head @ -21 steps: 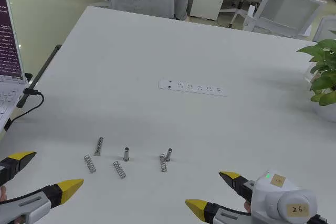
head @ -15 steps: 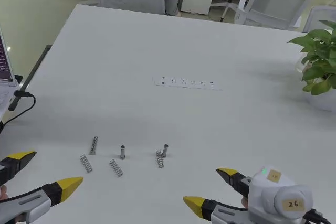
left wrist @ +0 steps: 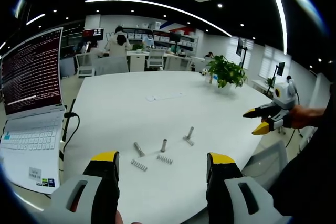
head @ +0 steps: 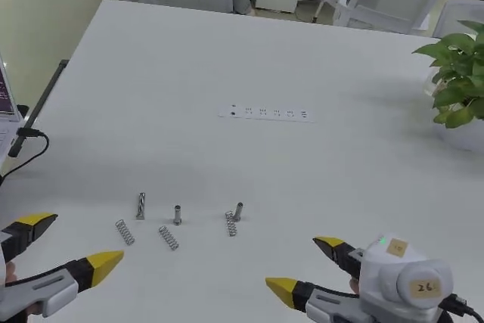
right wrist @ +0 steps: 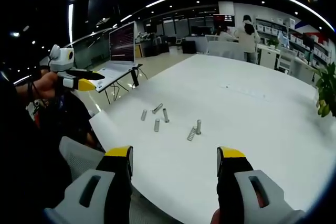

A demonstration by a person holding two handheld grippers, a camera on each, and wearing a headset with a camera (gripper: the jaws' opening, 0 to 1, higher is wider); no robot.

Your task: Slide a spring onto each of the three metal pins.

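White desk (head: pixel 227 58) carries three metal pins (head: pixel 178 214) standing bare, with three springs (head: pixel 169 237) loose beside them — none slid on yet — while left gripper (head: pixel 69 243) and right gripper (head: pixel 305 266) hover open and empty.

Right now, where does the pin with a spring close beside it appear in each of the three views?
Head view: the pin is the rightmost of three, low centre, with the spring at its left.
Left gripper view: the pin is just right of centre, rightmost again.
Right gripper view: the pin is right of centre, rightmost.
Shared landmark: the potted plant, beyond the pin and to its right in every view.
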